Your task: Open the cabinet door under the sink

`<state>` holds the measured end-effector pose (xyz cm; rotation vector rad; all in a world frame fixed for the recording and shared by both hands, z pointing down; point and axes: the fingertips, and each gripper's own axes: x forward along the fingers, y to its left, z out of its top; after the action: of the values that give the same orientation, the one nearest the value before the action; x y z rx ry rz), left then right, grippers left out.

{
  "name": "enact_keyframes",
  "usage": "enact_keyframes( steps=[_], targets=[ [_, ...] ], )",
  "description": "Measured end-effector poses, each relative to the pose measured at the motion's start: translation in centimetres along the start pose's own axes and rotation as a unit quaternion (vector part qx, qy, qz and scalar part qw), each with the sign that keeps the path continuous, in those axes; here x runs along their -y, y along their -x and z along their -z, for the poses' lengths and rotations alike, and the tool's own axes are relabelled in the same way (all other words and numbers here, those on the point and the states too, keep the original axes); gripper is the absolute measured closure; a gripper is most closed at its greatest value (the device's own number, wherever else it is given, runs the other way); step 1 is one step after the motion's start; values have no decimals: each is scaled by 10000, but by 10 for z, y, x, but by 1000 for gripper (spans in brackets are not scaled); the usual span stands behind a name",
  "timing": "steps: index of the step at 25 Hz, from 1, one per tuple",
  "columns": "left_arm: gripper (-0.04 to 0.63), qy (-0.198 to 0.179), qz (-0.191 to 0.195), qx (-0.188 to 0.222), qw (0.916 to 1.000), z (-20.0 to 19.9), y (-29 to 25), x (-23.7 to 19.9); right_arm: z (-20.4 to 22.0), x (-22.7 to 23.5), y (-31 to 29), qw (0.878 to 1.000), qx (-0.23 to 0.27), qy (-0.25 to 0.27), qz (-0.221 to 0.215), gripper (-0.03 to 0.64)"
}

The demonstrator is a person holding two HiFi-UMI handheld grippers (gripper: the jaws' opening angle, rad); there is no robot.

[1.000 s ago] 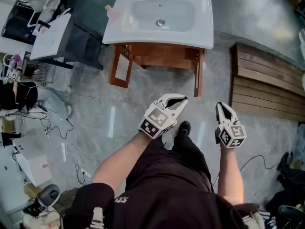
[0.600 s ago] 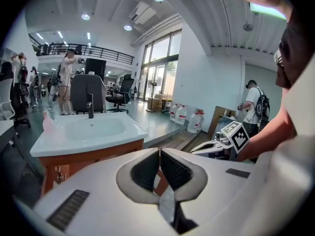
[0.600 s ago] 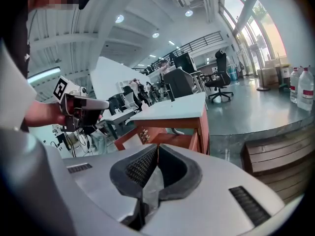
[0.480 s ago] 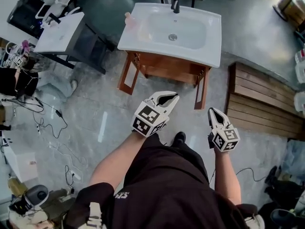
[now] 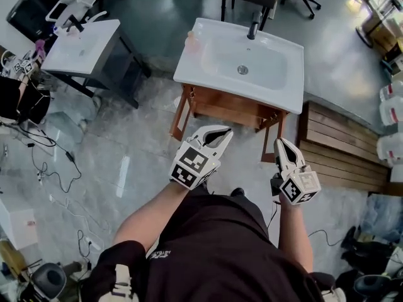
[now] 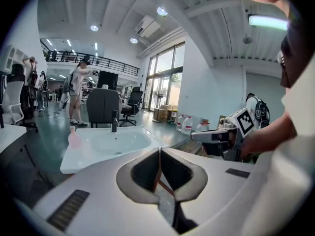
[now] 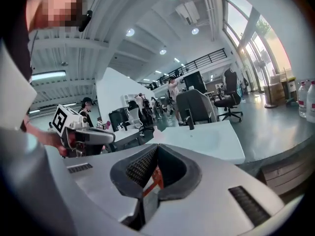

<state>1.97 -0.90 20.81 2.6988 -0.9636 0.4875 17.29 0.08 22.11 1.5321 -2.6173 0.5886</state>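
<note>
The white sink (image 5: 242,65) sits on a wooden cabinet (image 5: 230,111) ahead of me on the floor. Its two doors stand swung out, the left door (image 5: 179,117) and the right door (image 5: 281,134) both edge-on to me. My left gripper (image 5: 223,133) hangs in the air short of the cabinet, shut and empty. My right gripper (image 5: 281,143) is beside it; its jaws have just closed with nothing between them. In the left gripper view the shut tips (image 6: 159,150) point over the sink (image 6: 106,144). In the right gripper view the tips (image 7: 157,145) also meet.
A black stand with a white top (image 5: 85,46) is left of the sink. A wooden slat platform (image 5: 343,146) lies to its right, with water jugs (image 5: 390,112) beyond. Cables (image 5: 50,162) trail on the floor at left. A pink bottle (image 6: 74,137) stands on the sink's rim.
Both grippers have risen and moved up the picture, away from the cabinet's foot. The sink has slid right and down in the head view. The right jaws have closed.
</note>
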Motion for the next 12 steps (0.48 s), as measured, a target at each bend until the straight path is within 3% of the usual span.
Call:
enact_keyframes(
  steps=[5, 12],
  targets=[
    [572, -10, -147, 124, 9998, -13, 37, -44, -52, -62, -32, 9986, 298, 302, -303, 601],
    [572, 132, -632, 371, 9972, -32, 64, -86, -90, -86, -42, 9956, 530, 651, -424, 601]
  ],
)
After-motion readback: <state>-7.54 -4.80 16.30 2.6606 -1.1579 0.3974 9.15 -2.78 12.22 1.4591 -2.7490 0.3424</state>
